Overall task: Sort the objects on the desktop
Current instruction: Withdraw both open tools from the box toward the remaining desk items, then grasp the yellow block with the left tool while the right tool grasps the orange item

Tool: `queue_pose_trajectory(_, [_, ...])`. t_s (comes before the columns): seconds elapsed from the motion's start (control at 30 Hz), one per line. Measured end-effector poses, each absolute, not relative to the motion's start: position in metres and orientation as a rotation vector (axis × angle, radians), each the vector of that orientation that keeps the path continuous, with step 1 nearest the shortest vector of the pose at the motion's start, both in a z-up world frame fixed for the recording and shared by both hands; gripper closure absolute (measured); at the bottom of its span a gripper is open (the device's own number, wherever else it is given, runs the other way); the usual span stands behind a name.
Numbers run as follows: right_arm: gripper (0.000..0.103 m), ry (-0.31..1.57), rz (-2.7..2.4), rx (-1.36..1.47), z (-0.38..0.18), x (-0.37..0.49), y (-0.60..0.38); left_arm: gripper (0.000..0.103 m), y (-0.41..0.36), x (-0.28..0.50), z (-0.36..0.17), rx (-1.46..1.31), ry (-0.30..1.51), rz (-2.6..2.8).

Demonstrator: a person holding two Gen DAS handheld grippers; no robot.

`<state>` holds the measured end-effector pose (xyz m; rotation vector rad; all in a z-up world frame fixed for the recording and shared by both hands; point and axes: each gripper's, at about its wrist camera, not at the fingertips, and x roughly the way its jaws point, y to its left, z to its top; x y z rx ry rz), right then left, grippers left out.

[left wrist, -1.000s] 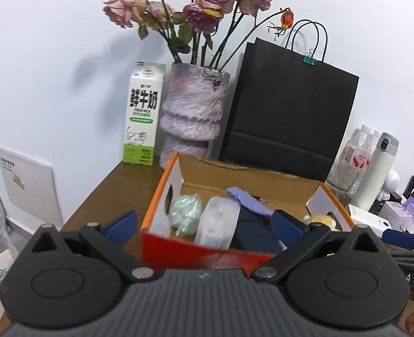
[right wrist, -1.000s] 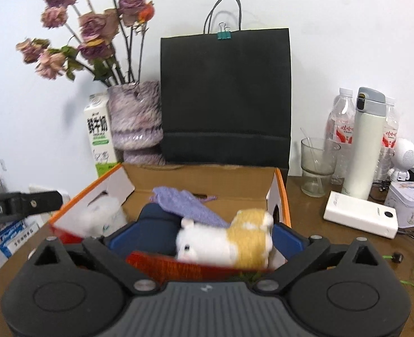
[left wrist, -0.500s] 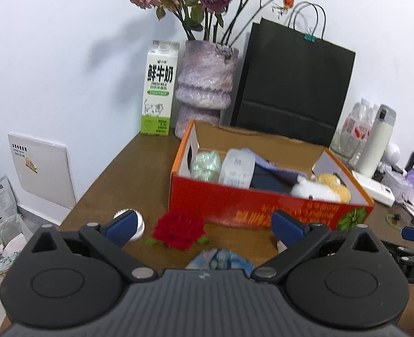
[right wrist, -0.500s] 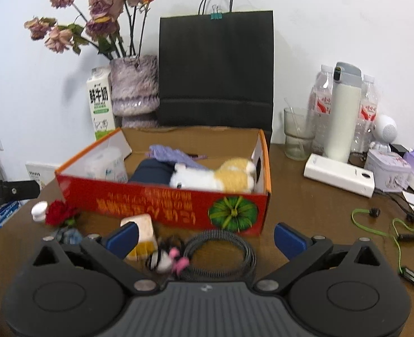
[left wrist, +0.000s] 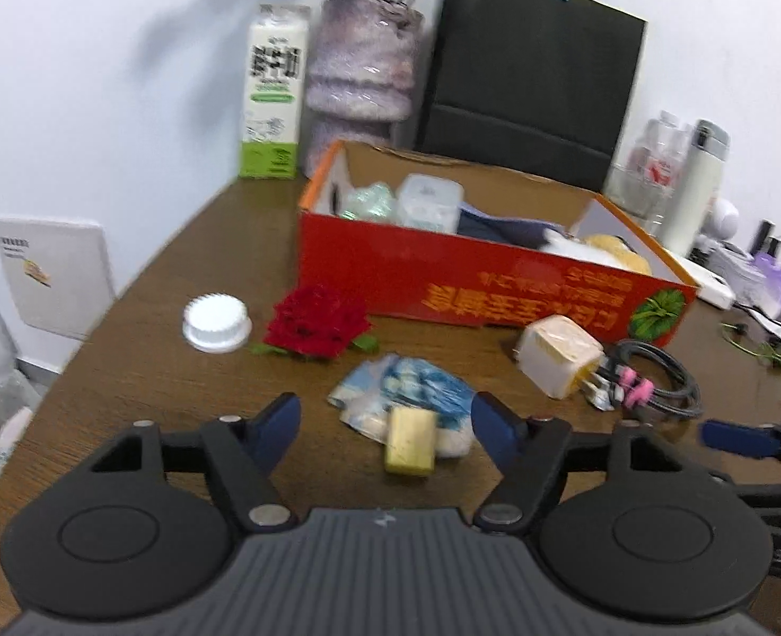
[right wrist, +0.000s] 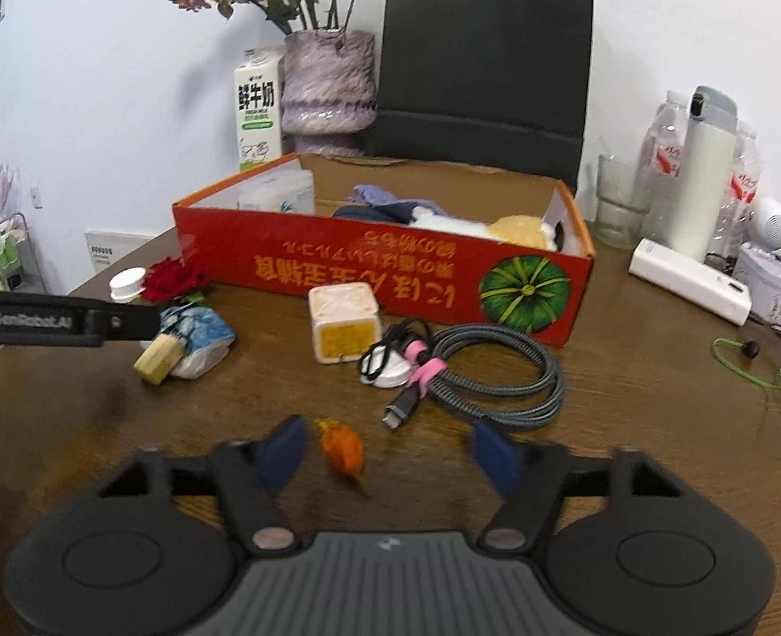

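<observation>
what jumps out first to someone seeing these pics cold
The long red cardboard box mid-desk, with upside-down yellow lettering and a green pumpkin picture, already holds a plush toy and cloth. Behind it stand a tall black paper bag and a vase of dried roses. In front lie a red rose head, a coiled grey cable and a small orange piece between the closing right tool's fingers.

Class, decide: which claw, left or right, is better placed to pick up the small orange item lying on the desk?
Right. The small orange item lies between the closing right claw's fingers, untouched. The left claw is closing around the yellowish block instead.
</observation>
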<state>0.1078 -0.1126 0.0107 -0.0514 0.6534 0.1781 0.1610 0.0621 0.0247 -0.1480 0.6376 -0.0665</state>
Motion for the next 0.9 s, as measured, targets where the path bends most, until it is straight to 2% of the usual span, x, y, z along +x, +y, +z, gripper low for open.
queue_pose_trajectory(0.07, [0.057,0.669,0.190,-0.047,0.008,0.109,-0.110,0.038,0.060,0.161,0.023,-0.155,0.653,-0.096])
queue_pose_trajectory(0.13, [0.063,0.671,0.200,-0.046,0.006,0.108,-0.109,0.050,0.057,0.162,0.021,-0.137,0.666,-0.094])
queue_pose_trajectory(0.23, [0.069,0.673,0.208,-0.042,0.005,0.109,-0.109,0.061,0.057,0.166,0.016,-0.142,0.694,-0.097])
queue_pose_trajectory(0.43, [0.078,0.680,0.221,-0.033,0.003,0.110,-0.109,0.065,0.056,0.170,0.008,-0.149,0.718,-0.113])
queue_pose_trajectory(0.6, [0.084,0.682,0.218,-0.035,0.001,0.112,-0.105,0.065,0.056,0.171,0.007,-0.158,0.714,-0.108])
queue_pose_trajectory(0.67, [0.089,0.679,0.223,-0.031,0.001,0.111,-0.106,0.071,0.055,0.170,0.007,-0.153,0.713,-0.106])
queue_pose_trajectory(0.7, [0.089,0.673,0.223,-0.032,0.001,0.110,-0.106,0.082,0.055,0.171,0.007,-0.153,0.715,-0.110])
queue_pose_trajectory(0.9, [0.090,0.625,0.217,-0.044,0.007,0.101,-0.102,0.081,0.055,0.165,0.011,-0.137,0.675,-0.107])
